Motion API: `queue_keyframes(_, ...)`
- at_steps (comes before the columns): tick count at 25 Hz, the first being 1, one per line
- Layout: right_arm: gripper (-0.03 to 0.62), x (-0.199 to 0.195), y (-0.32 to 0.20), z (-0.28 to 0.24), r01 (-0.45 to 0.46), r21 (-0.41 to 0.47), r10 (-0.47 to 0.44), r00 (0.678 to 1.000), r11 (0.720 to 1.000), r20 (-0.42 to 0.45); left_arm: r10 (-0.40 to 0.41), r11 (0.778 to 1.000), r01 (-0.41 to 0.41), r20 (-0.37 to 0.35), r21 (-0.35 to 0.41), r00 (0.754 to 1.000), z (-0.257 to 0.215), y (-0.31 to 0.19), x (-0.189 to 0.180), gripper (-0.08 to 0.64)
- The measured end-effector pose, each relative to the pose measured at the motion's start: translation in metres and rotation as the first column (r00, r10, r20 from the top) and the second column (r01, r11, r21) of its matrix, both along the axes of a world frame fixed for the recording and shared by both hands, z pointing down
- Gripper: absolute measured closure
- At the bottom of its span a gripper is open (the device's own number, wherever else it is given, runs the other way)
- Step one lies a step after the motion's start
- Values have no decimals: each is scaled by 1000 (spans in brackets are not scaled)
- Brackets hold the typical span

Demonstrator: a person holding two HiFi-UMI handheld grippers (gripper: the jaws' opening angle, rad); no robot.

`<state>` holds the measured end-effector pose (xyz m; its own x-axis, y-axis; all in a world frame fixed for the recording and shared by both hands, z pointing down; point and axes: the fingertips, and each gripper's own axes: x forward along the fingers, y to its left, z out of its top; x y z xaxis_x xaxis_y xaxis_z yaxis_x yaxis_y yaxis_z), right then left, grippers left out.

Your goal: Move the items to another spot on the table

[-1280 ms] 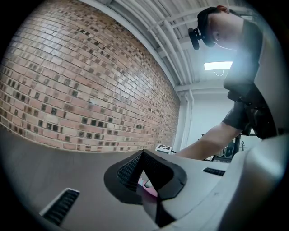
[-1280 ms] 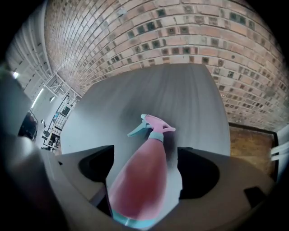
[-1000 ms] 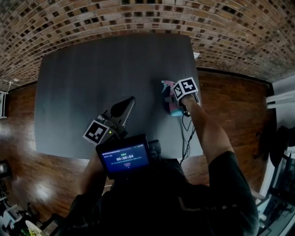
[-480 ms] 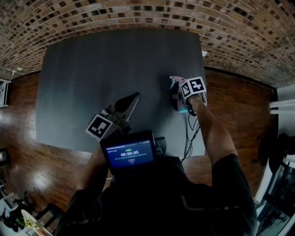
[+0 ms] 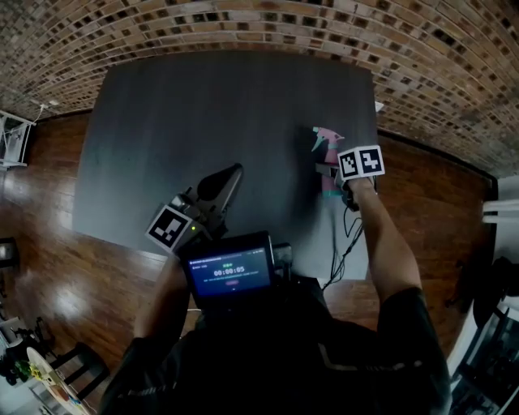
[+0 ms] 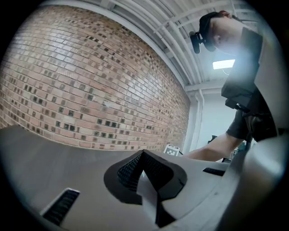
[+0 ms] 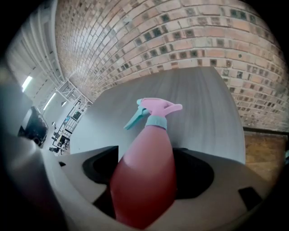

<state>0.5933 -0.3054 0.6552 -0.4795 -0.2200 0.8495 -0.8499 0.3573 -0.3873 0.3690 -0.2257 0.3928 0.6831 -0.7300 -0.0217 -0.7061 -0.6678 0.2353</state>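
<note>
- Closing in since a second ago, the right gripper (image 5: pixel 331 172) now has its jaws clamped on the pink translucent spray bottle with teal trigger (image 7: pixel 145 162), at the right side of the dark grey table (image 5: pixel 203 105);
- left gripper (image 6: pixel 144 155) hovers over the table's near edge, jaws together, nothing between them;
- brick wall (image 5: pixel 243 24) behind; glossy wooden floor (image 5: pixel 49 186) around.

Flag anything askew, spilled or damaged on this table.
One thing stands out: the pink spray bottle is not upright. It runs lengthwise between the jaws of the right gripper, nozzle pointing away. Whether it rests on the table cannot be told. No spill or damage shows.
</note>
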Motion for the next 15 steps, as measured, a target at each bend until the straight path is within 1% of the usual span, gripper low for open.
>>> queue_keyframes(4,206,-25,0,-42,48,112,-53,998,993,42,-74,997,74,6,30,997,-14,24,-36,566)
queue_keyframes(7,206,-54,11,-72,68,182,-84,993,981,83,-150,988,150,-9,45,989,-18,46,-72,568)
queue_keyframes(10,206,-92,25,-100,124,246,-153,983,961,103,-236,969,237,-23,69,972,-24,77,-109,566)
queue_keyframes(15,206,-163,67,-137,190,322,-244,960,928,137,-342,935,343,-29,92,939,-34,143,-177,566)
